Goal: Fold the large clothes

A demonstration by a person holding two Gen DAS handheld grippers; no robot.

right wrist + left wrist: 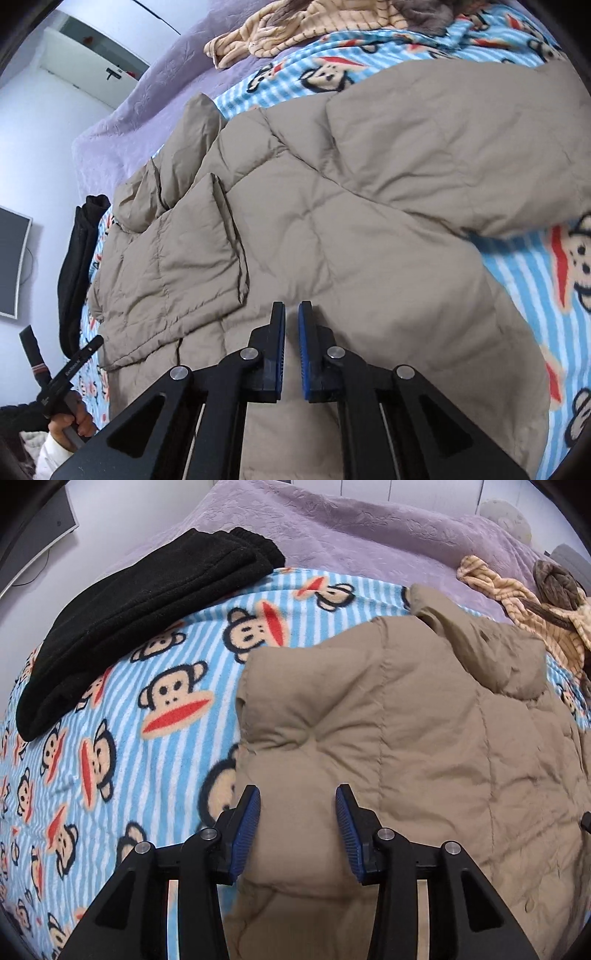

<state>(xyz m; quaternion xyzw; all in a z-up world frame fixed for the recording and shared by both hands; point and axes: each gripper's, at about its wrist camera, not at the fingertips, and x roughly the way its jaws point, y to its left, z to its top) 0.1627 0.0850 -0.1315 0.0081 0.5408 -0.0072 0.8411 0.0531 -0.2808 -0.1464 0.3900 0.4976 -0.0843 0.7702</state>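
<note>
A tan quilted puffer jacket (424,720) lies spread on a blue striped monkey-print blanket (110,738). My left gripper (297,808) is open, its blue pads straddling the jacket's near left edge, with fabric bulging up between the jaws. In the right wrist view the jacket (351,221) fills the middle, a sleeve folded across its top and a quilted flap lying on its left side. My right gripper (291,317) hovers over the jacket's near part. Its pads stand almost together, with only a thin slit and nothing held.
Folded black clothes (140,613) lie on the blanket at the far left. A striped beige garment (517,598) and a brown furry piece (557,583) lie at the far right on a purple bedspread (369,528). A hand (70,421) holds the other gripper at the lower left.
</note>
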